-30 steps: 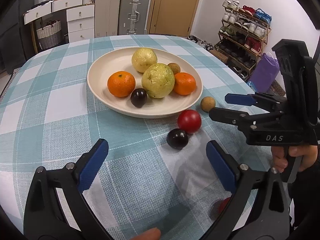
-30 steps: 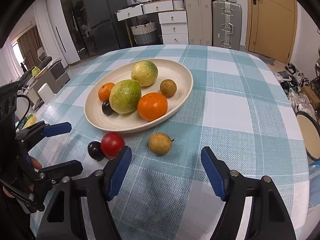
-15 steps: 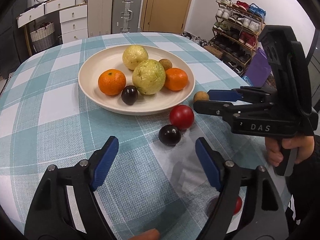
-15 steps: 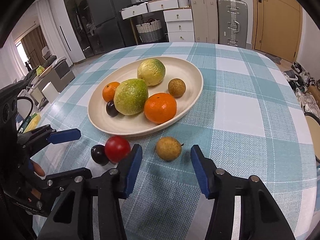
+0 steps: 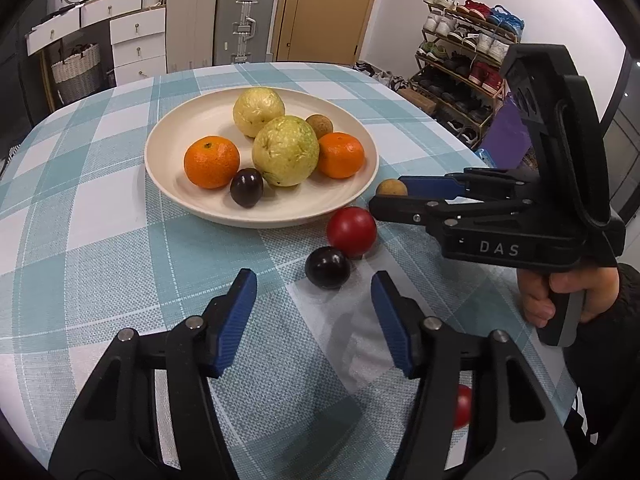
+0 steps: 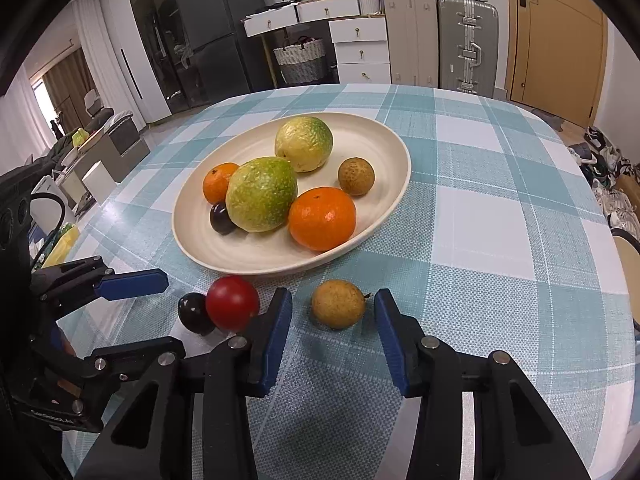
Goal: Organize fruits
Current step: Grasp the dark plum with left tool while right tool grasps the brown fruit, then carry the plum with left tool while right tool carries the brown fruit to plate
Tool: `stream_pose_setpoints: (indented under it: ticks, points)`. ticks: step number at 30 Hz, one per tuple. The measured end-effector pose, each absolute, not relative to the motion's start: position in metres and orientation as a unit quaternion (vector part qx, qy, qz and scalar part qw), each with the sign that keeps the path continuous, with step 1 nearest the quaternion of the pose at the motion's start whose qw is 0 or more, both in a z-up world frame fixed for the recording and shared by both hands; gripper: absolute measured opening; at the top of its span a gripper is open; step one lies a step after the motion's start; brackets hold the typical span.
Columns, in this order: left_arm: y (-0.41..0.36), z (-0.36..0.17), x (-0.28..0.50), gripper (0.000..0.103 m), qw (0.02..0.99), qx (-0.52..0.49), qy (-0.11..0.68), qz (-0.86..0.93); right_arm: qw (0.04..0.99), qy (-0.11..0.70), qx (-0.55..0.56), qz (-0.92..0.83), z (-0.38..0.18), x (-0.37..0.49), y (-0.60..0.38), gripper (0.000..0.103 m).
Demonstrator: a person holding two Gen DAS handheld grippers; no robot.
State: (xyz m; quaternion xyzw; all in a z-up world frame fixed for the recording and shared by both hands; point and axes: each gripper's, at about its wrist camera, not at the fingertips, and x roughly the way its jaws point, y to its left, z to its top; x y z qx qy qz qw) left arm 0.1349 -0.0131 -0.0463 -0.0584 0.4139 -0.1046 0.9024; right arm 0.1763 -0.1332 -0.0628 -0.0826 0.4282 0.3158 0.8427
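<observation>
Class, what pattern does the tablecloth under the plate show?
The tablecloth is a teal-and-white check, clearest in the right wrist view.

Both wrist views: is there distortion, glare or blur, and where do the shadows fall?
Left wrist view: strong fisheye bending, dark corners, sharp focus; a soft shadow lies on the tablecloth between the left gripper fingers. Right wrist view: same curved edges; small highlights on the red fruit and near orange; no motion blur.

Bare worktop (image 6: 500,220) lies open to your right; the plate (image 6: 396,152) blocks ahead, a tomato (image 6: 232,307) and plum (image 6: 193,312) crowd your left.
</observation>
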Motion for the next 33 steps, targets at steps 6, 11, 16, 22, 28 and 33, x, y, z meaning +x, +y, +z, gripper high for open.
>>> stream_pose_setpoints:
  ticks: [6, 11, 16, 22, 28, 33]
  points:
    - [-0.015, -0.046, 0.134, 0.051, 0.902, -0.056, 0.413, -0.111, 0.843, 0.427, -0.087, 0.314, -0.063, 0.175, -0.132, 0.039]
    - [-0.015, -0.046, 0.136, 0.05, 0.901, -0.061, 0.414, -0.113, 0.845, 0.425, -0.095, 0.311, -0.064, 0.175, -0.132, 0.028]
    - [-0.016, -0.046, 0.137, 0.05, 0.901, -0.058, 0.415, -0.112, 0.846, 0.421, -0.099, 0.311, -0.063, 0.175, -0.132, 0.027]
    - [-0.016, -0.047, 0.14, 0.046, 0.9, -0.055, 0.418, -0.112, 0.847, 0.418, -0.099, 0.313, -0.062, 0.172, -0.134, 0.027]
    - [-0.024, -0.051, 0.147, 0.035, 0.895, -0.039, 0.43, -0.115, 0.849, 0.417, -0.097, 0.31, -0.06, 0.172, -0.136, 0.027]
    - [-0.026, -0.052, 0.147, 0.026, 0.894, -0.034, 0.429, -0.122, 0.849, 0.416, -0.097, 0.31, -0.059, 0.172, -0.136, 0.027]
